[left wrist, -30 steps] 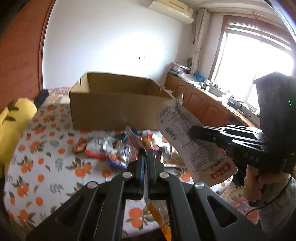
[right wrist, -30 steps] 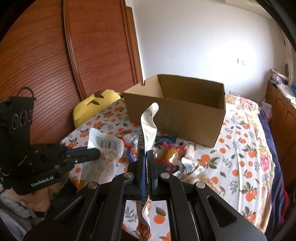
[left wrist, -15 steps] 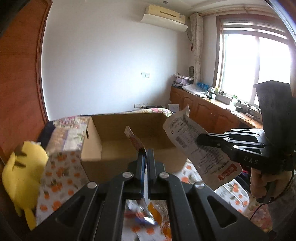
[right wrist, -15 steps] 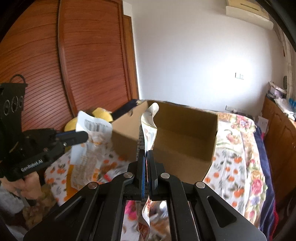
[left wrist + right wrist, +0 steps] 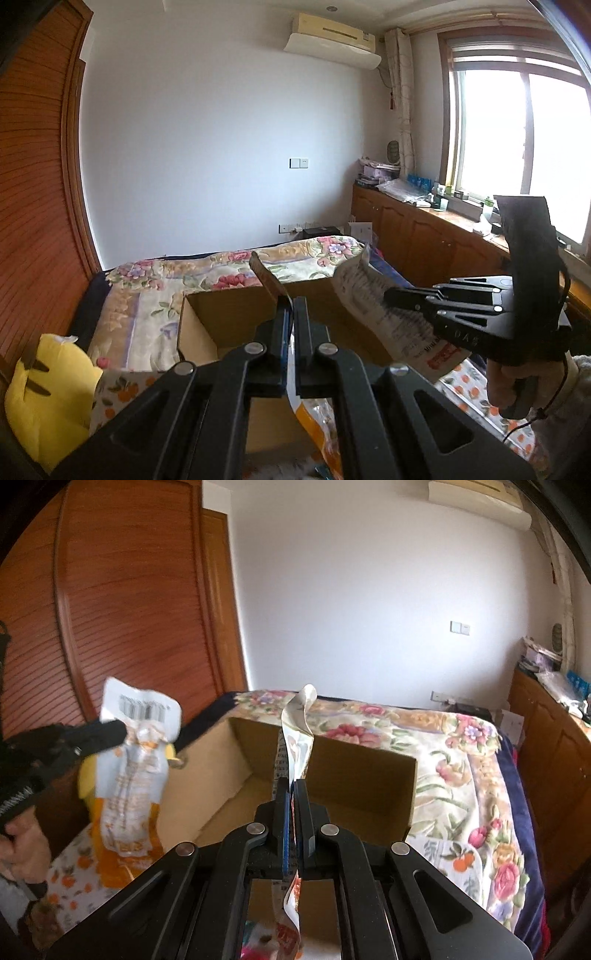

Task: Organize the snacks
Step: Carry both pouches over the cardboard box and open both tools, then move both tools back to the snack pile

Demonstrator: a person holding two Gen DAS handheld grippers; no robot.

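1. The left claw point(image 5: 291, 306) is clenched on an orange packet point(image 5: 314, 413), which sticks up past its tips and hangs below them.
2. The right claw point(image 5: 291, 794) is clenched on a white packet point(image 5: 295, 734), whose top curls above the tips while its red end dangles underneath.
3. The box point(image 5: 365, 771) lies open just ahead of and below both claws. As far as its inside shows, the floor looks bare, though much is hidden behind the claws.
4. By my reading the task is at the drop stage for these two packets: both are lifted and carried to the box, neither is let go.
5. Below the right claw a bit of colourful wrapping shows, so more snacks probably wait on the surface point(image 5: 70, 875).
6. Edges: the near box wall sits right under each claw, and each hanging packet end must clear it before release.
7. Room: the two claws are side by side, close but apart. The box mouth ahead is wide and unobstructed, with the bed point(image 5: 454, 738) beyond and a yellow plush point(image 5: 48, 391) to the left claw's left.
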